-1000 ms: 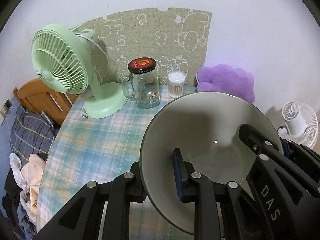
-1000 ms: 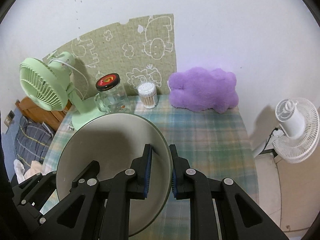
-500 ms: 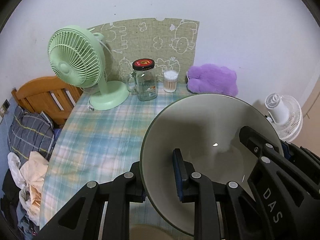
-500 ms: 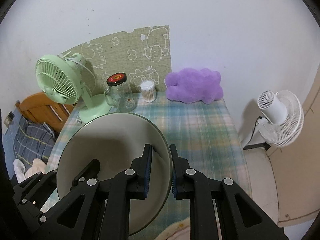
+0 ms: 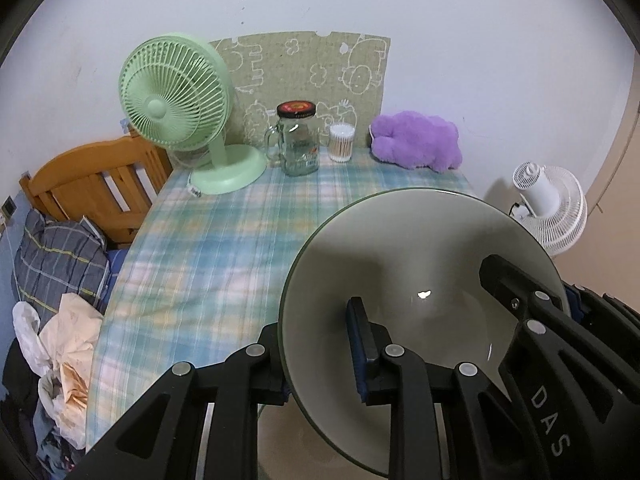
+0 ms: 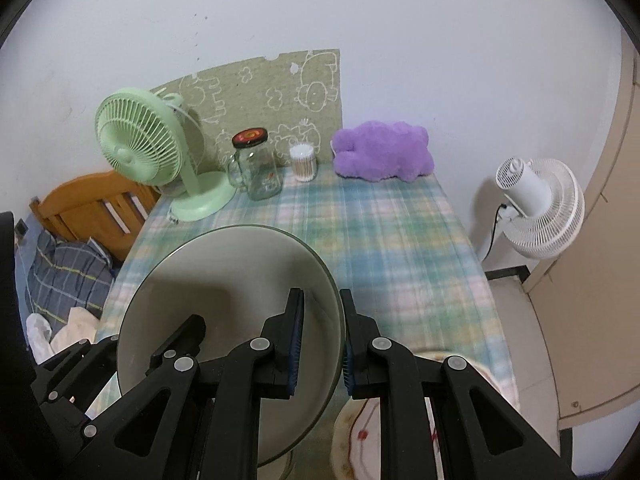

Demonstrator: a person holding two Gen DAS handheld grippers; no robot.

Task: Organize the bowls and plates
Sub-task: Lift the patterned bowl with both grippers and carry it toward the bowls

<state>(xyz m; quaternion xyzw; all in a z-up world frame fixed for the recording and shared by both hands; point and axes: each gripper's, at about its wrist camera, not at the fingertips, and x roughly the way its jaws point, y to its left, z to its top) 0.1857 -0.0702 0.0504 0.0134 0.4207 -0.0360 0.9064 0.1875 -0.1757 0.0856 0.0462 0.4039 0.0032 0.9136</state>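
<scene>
Both grippers clamp one grey bowl (image 5: 420,280) by opposite sides of its rim, holding it above the near end of the table (image 5: 224,248). The left gripper (image 5: 320,356) bites the bowl's left rim — one finger inside the bowl, the other outside under the wall. The right gripper (image 6: 320,344) does the same on the right rim, its blue pads pressed on either side of the wall.

Only the right view shows a patterned plate (image 6: 360,440) below the bowl at the near table edge, partly hidden by the gripper. The left view shows just a pale patch there, too little to name. Each view catches the other gripper across the bowl.

Beyond the bowl the checked cloth lies bare to the far end, where a green fan (image 5: 180,100), jar (image 5: 298,140), swab tub (image 5: 342,142) and purple plush (image 5: 416,140) line the wall. Left of the table — a wooden chair (image 5: 92,184) and heaped clothes (image 5: 60,248); right, a white fan (image 6: 536,208) on the floor.
</scene>
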